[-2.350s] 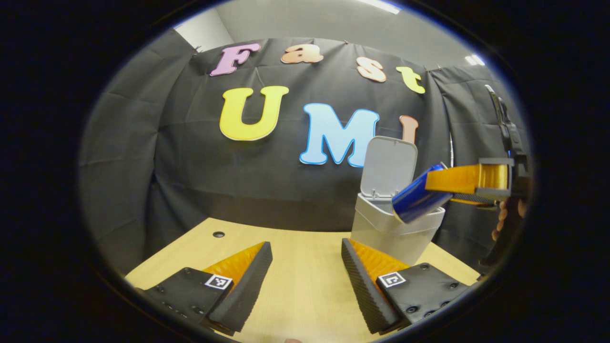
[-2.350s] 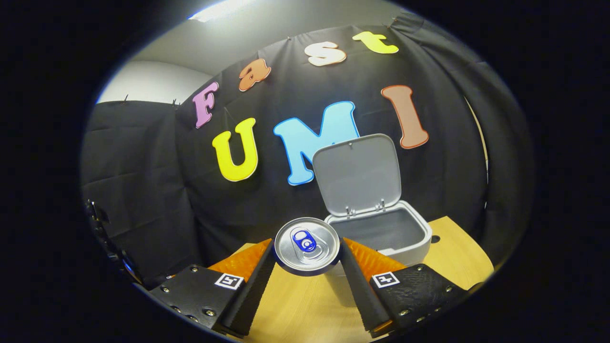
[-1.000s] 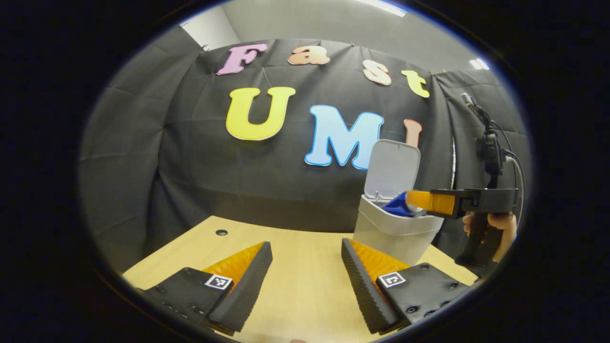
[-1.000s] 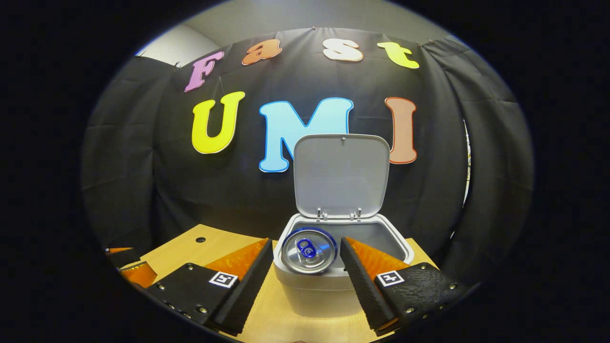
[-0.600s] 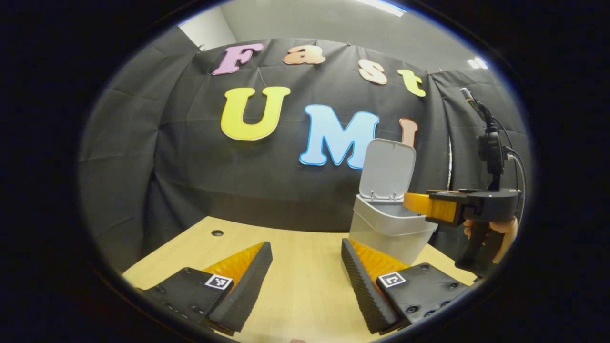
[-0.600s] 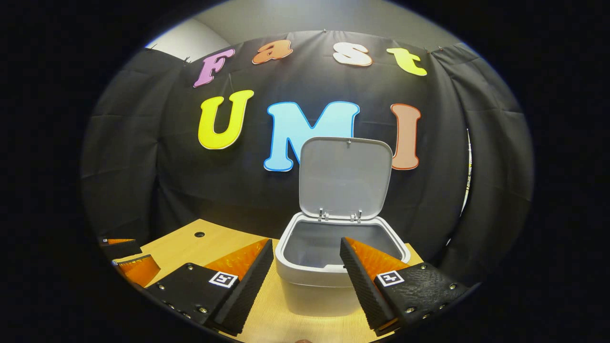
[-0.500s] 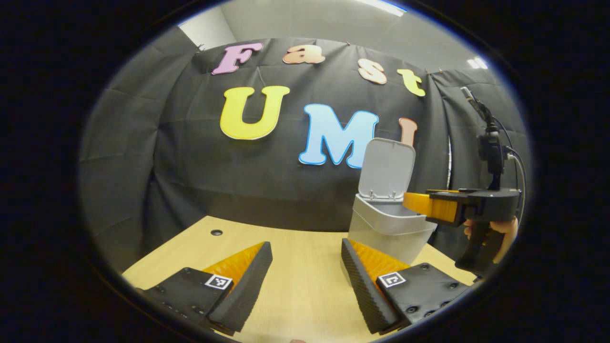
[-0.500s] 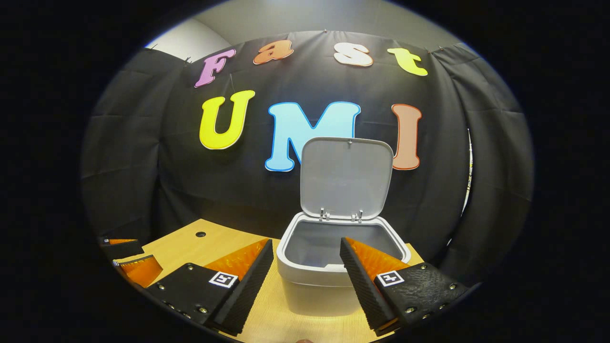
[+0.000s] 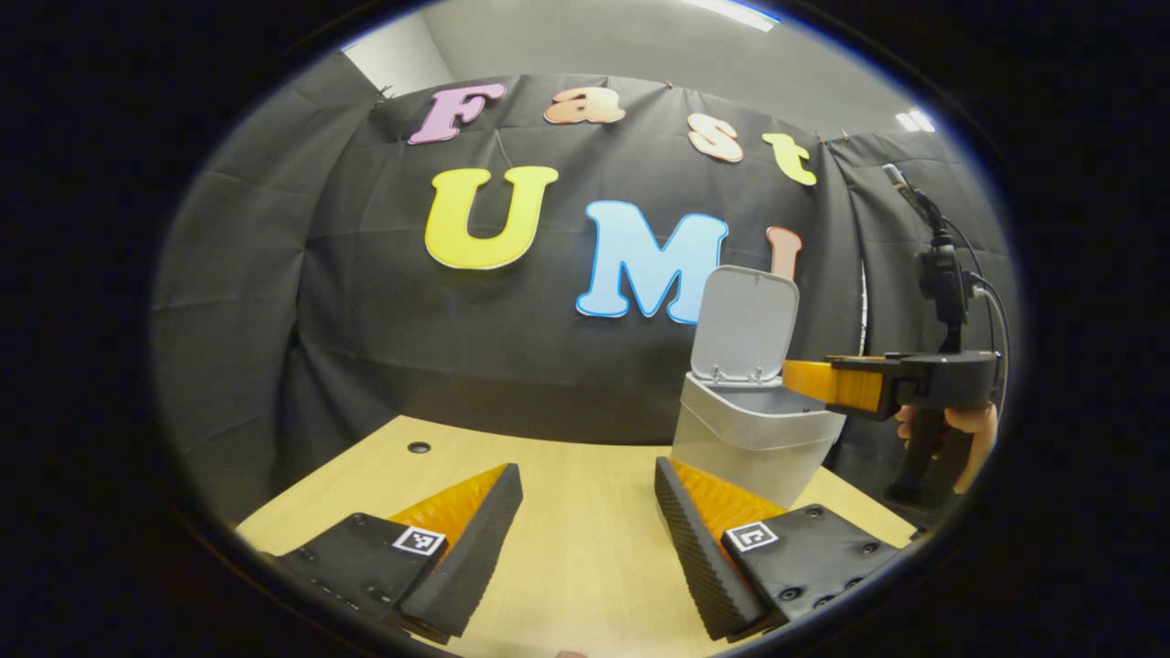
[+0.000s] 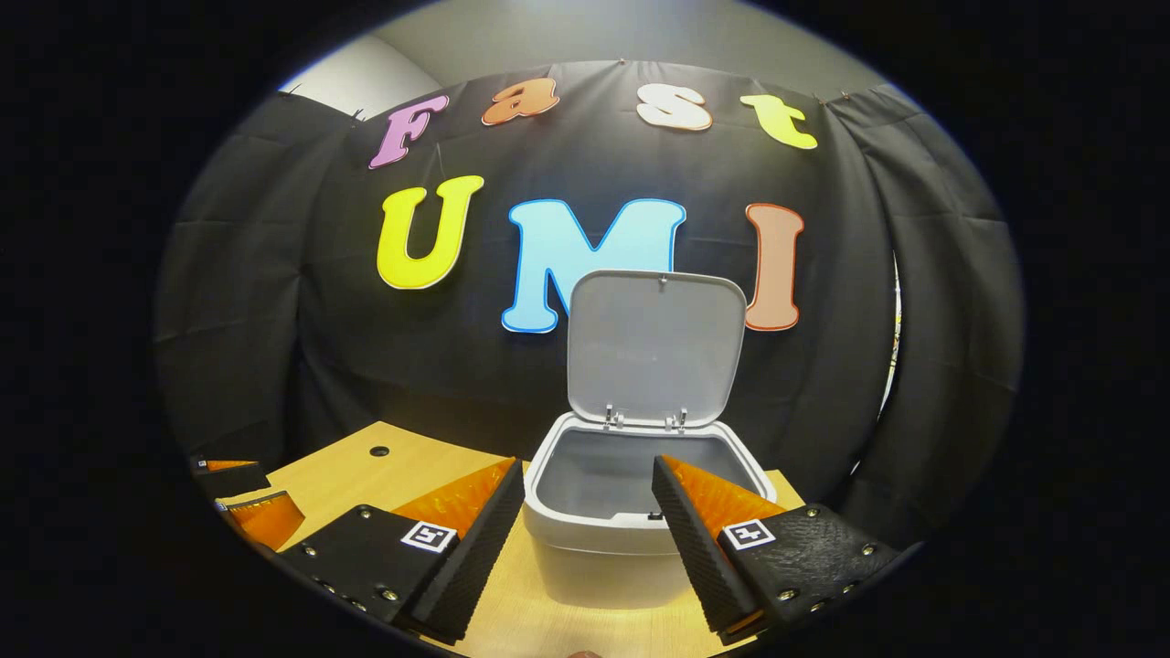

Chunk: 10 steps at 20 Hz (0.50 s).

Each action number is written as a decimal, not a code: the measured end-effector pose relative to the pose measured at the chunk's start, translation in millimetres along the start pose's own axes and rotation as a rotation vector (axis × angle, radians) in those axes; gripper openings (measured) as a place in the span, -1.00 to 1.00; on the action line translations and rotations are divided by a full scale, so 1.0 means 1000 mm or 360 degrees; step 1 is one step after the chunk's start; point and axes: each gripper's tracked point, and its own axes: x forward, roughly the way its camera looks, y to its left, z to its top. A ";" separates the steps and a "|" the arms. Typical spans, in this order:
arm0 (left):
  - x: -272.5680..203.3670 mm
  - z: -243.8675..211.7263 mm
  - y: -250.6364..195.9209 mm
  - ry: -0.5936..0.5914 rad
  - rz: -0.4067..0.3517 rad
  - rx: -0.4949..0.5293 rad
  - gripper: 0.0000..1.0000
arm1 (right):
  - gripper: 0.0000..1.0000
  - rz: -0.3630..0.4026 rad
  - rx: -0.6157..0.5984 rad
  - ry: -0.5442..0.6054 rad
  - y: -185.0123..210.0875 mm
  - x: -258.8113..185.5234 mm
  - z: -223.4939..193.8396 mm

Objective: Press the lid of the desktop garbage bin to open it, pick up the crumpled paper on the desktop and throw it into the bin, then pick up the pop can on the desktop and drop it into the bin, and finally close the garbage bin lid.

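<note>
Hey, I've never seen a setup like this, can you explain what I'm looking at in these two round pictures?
There is no robot here: a person holds a two-finger gripper in each hand, and each carries a fisheye camera looking along its fingers. The left gripper view shows the left gripper open over a wooden desktop, with the right gripper and the hand holding it off to the side. The right gripper view shows the right gripper open in front of a grey garbage bin whose lid stands up open. Neither gripper holds anything.

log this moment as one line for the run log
stage: can drop done, lid close pending | bin: lid up | right tongs: open, empty, at bin rim | left tongs: open, empty, over desk
</note>
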 end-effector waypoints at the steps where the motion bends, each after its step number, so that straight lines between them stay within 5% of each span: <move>1: -0.001 0.002 0.002 -0.0004 0.0002 0.0004 0.91 | 0.81 -0.0008 -0.0004 -0.0006 -0.002 0.001 0.003; 10: -0.002 0.012 0.005 -0.0020 -0.0089 0.0054 0.91 | 0.81 -0.0153 0.0000 -0.0034 -0.024 0.011 0.033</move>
